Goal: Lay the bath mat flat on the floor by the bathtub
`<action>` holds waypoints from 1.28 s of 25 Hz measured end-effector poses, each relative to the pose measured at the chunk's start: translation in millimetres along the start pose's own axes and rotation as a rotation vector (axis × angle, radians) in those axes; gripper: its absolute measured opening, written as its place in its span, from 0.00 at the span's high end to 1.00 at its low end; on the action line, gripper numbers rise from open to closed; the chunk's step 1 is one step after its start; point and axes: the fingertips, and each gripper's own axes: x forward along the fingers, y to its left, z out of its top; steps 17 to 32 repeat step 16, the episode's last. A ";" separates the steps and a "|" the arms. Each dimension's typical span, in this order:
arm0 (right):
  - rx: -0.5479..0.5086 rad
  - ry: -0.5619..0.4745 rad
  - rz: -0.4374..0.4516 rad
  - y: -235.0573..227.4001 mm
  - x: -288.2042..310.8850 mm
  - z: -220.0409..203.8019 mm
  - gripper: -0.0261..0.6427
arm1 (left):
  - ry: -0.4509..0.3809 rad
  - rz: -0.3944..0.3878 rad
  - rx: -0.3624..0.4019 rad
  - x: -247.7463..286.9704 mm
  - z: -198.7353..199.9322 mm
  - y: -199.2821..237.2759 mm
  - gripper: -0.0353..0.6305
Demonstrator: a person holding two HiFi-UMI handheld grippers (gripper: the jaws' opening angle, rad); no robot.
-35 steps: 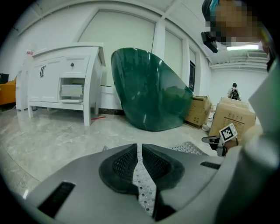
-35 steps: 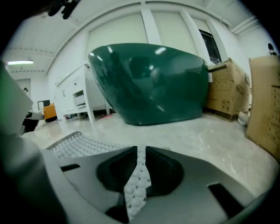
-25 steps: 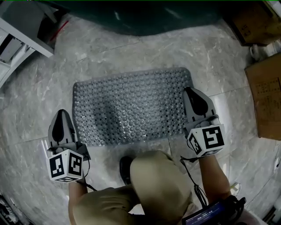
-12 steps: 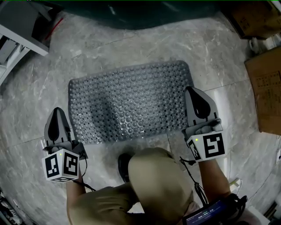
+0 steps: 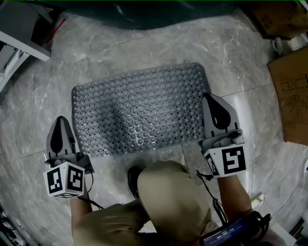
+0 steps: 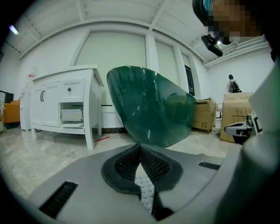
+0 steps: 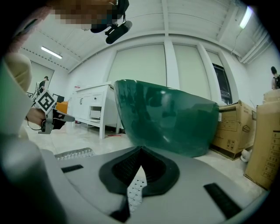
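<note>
Bath mat (image 5: pixel 139 110) was seen flat by bathtub (image 5: pixel 159 14), edge pinched by right gripper (image 5: pixel 212 100), left gripper (image 5: pixel 60 122) closed beside it.

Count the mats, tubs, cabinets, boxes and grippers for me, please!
Bath mat: 1
Green bathtub: 1
White cabinet: 1
Cardboard boxes: 2
Grippers: 2
Total: 7
</note>
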 end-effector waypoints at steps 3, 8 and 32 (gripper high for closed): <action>0.000 -0.003 -0.001 -1.1 -0.5 0.1 0.94 | 0.001 -0.003 0.003 -0.1 0.3 -1.1 0.91; -0.003 -0.007 -0.005 -3.6 -4.0 -0.6 0.94 | 0.004 -0.005 0.008 -1.2 -1.5 -2.7 0.91; -0.008 -0.004 -0.010 -8.1 -3.8 -1.4 0.94 | 0.016 -0.005 0.003 2.7 -3.5 -3.6 0.91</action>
